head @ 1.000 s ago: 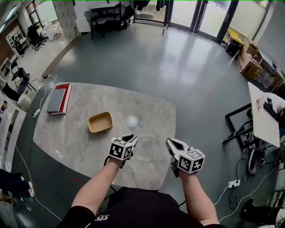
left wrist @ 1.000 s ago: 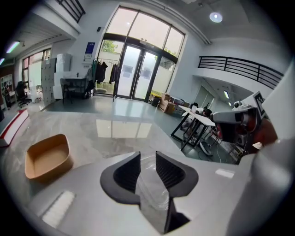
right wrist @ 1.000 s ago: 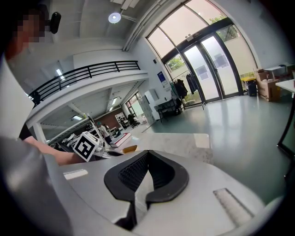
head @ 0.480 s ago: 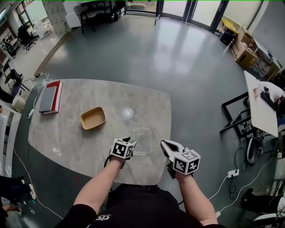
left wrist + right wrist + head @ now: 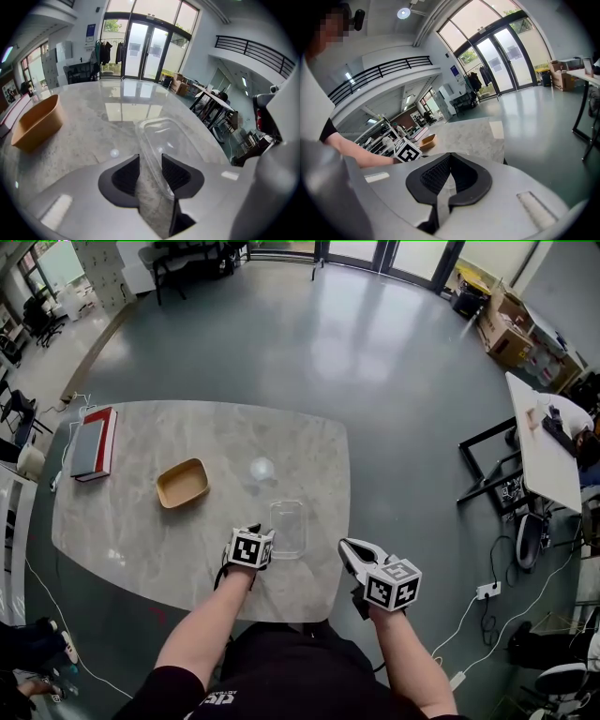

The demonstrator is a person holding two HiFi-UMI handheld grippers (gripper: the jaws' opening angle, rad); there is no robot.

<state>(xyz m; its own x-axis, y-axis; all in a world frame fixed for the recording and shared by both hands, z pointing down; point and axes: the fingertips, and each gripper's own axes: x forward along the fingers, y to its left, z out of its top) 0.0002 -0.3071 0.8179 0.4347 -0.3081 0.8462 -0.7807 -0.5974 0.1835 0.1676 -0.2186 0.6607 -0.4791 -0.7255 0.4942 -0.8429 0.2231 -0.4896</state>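
Left tongs (image 5: 260, 532) parted, right tongs (image 5: 346, 546) closed

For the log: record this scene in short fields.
Left tool: jaws slightly apart, astride the near wall of the clear container
Right tool: jaws together, nothing between them
Container: sits on the table, near its front edge
Also on table: tan tray, books

no readable text, labels or numbers
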